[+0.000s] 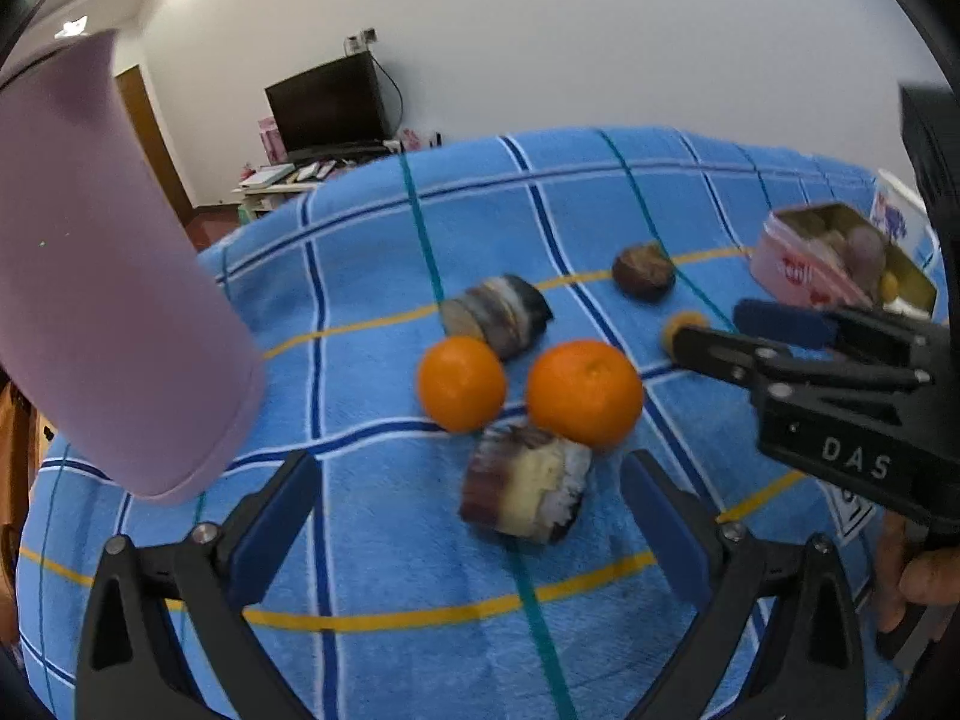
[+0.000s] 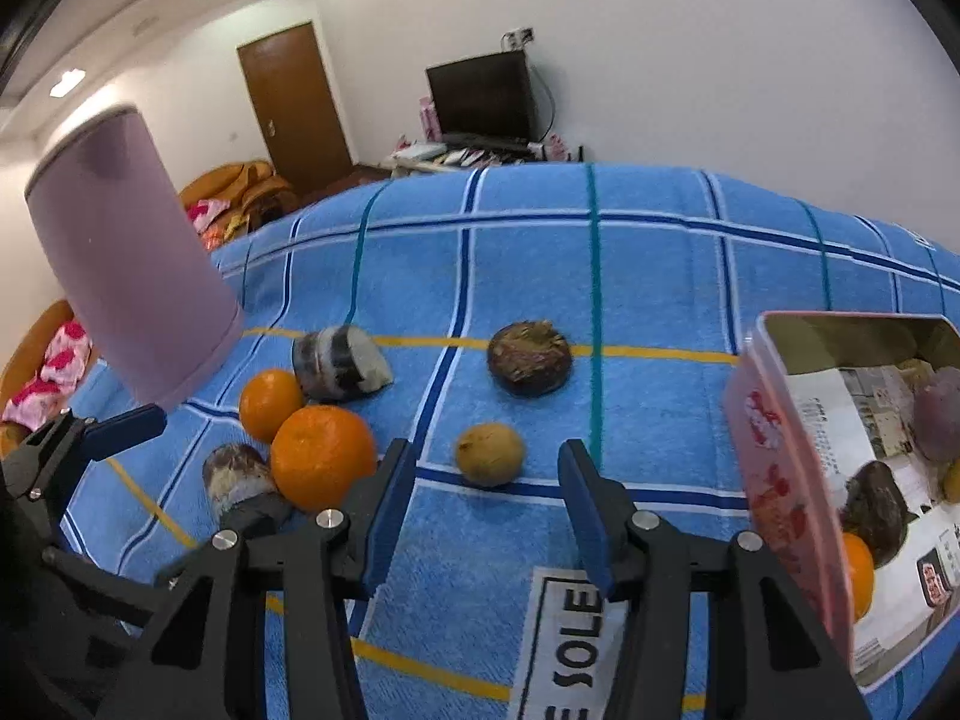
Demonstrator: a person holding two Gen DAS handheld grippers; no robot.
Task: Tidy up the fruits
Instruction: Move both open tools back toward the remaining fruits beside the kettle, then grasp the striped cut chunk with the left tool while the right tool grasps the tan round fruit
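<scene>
Two oranges (image 1: 461,383) (image 1: 585,391) lie side by side on the blue checked cloth (image 1: 372,540), with a layered dark-and-white cake piece (image 1: 525,483) in front and another (image 1: 498,315) behind. My left gripper (image 1: 468,463) stands open just short of the near cake piece, touching nothing. In the right wrist view a small yellow-brown fruit (image 2: 489,453) sits between the tips of my right gripper (image 2: 486,451), which is open with a gap on each side. A dark brown round fruit (image 2: 529,357) lies beyond it. The oranges (image 2: 323,457) (image 2: 270,402) lie to the left.
A pink tin (image 2: 774,450) stands open at the right, holding an orange (image 2: 858,570), a dark fruit (image 2: 873,504) and a purplish item (image 2: 939,414). A tall purple cylinder (image 2: 132,276) stands at the left. A hand (image 1: 918,588) holds the right gripper. A TV (image 2: 483,93) stands far behind.
</scene>
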